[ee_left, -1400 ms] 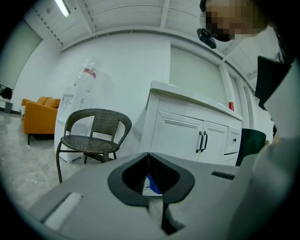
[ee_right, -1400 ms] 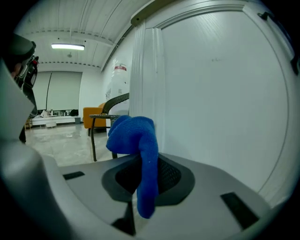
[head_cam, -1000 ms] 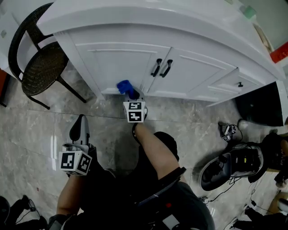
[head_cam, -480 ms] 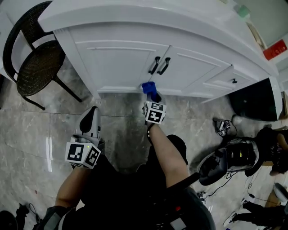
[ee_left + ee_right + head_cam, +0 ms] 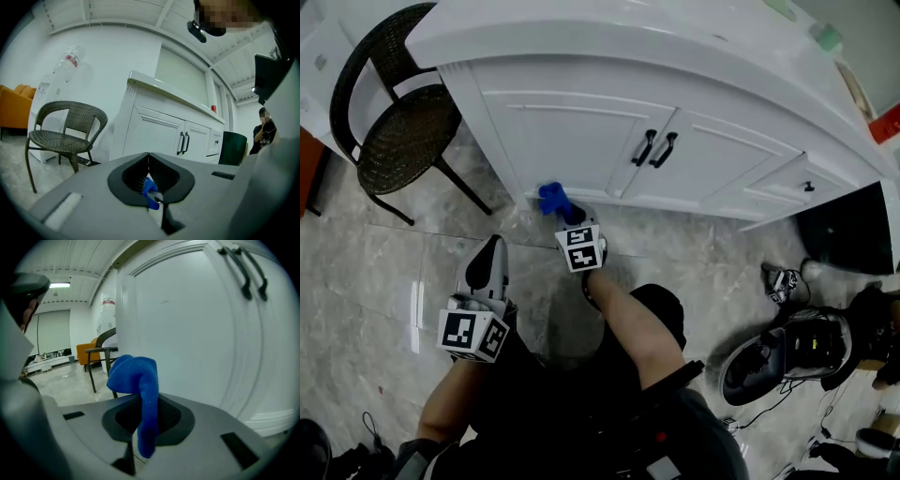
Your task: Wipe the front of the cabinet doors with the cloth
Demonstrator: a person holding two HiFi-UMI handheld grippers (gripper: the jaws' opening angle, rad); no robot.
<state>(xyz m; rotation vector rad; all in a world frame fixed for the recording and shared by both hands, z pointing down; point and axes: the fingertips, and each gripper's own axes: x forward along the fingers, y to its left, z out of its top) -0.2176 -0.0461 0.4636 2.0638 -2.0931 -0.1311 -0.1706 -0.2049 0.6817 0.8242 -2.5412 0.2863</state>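
Cloth [image 5: 551, 197] was pinched in my right gripper [image 5: 567, 214], low by the door [image 5: 572, 131] ahead. My left gripper [image 5: 487, 261] was closed, empty. Most wiping seemed undone.

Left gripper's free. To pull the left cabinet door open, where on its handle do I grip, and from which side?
Probably mid-bar on the left door's handle, coming head-on at the door front, one jaw each side. It is a slim upright bar standing off the panel, with the right door's handle close beside, so open narrowly. The left gripper is shut now.
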